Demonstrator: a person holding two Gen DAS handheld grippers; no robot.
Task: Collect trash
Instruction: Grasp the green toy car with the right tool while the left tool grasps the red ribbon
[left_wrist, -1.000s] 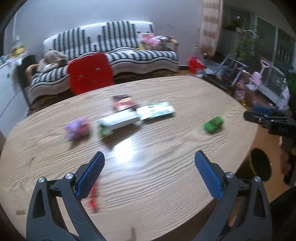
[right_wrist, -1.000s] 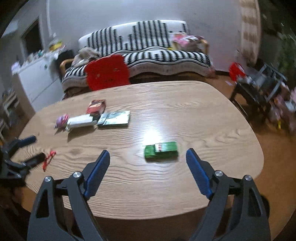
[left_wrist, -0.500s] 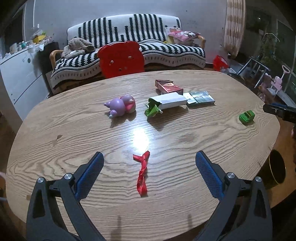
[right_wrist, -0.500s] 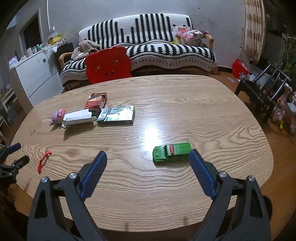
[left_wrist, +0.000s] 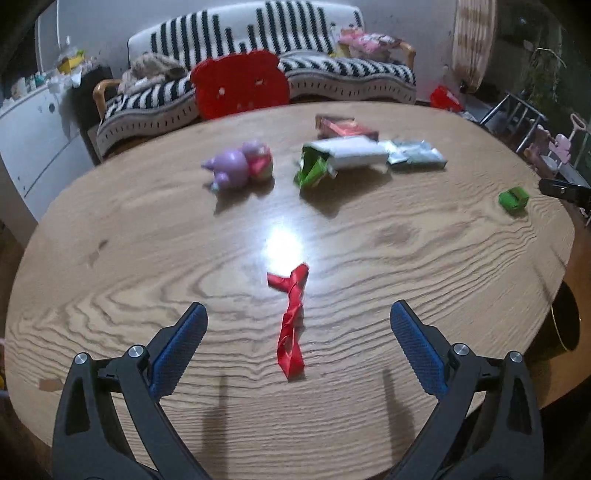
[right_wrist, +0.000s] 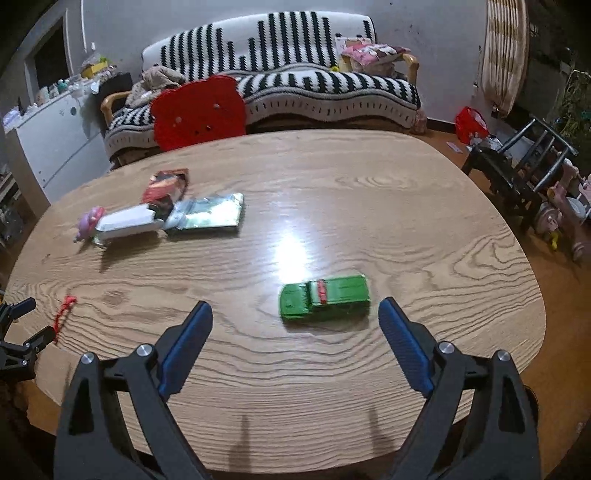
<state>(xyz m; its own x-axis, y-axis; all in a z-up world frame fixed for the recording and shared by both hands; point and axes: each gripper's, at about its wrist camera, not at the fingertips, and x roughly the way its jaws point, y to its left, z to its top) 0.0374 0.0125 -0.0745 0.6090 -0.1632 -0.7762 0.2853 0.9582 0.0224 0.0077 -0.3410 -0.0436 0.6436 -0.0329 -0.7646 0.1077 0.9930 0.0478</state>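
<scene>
A dim, bluish indoor light falls from overhead and leaves a white glare patch on the wooden table (left_wrist: 147, 229) in both views, while the finger shadows fall toward the camera, the far objects are smeared by slight motion blur, and fisheye distortion bends the edges into dark vignetted corners.

Twisted red wrapper (left_wrist: 291, 320) (flat on table)

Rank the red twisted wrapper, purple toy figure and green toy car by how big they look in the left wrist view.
1. Red twisted wrapper, nearest the camera, so likely flattered.
2. Purple toy figure, close in apparent size to the wrapper.
3. Green toy car, clearly smallest, but seen end-on and farthest away.
</scene>
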